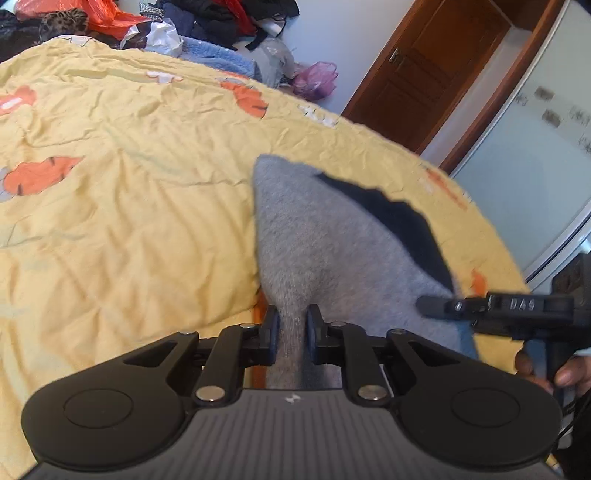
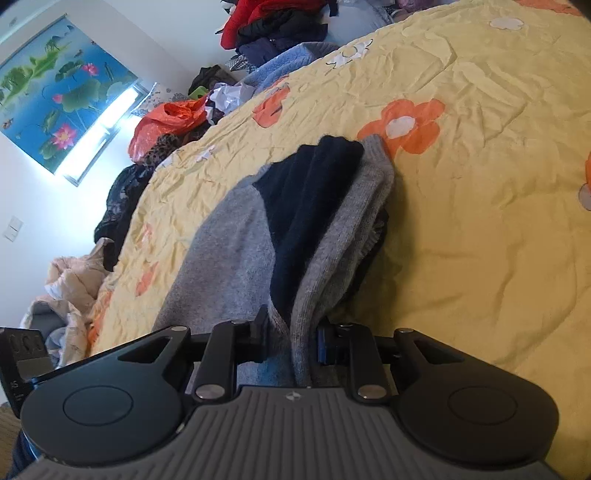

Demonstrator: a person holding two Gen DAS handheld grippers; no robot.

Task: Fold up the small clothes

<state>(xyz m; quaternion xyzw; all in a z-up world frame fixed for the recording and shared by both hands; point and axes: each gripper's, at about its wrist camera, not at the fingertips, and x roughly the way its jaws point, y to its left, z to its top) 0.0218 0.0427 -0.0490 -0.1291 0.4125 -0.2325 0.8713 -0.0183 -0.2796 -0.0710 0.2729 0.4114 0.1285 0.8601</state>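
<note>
A small grey knitted garment [image 1: 295,229] with a navy patch [image 1: 399,221] lies on the yellow flowered bedspread [image 1: 129,221], its near end lifted. My left gripper [image 1: 292,325] is shut on a bunched grey edge of it. In the right wrist view the same garment [image 2: 229,251] shows its ribbed navy part [image 2: 310,199] and a folded grey layer. My right gripper [image 2: 291,334] is shut on that grey edge, with thick folds between its pads. In the left wrist view, one finger [image 1: 436,307] of the right gripper touches the garment's right side, with a hand [image 1: 569,376] behind it.
A heap of dark, red and blue clothes [image 1: 221,22] and an orange plastic bag [image 2: 166,122] line the bed's far side. A wooden door [image 1: 436,74] and a pale wardrobe [image 1: 535,155] stand beyond the bed's edge. A pale quilt [image 2: 70,295] lies off the bed, below a window with a lotus blind [image 2: 59,96].
</note>
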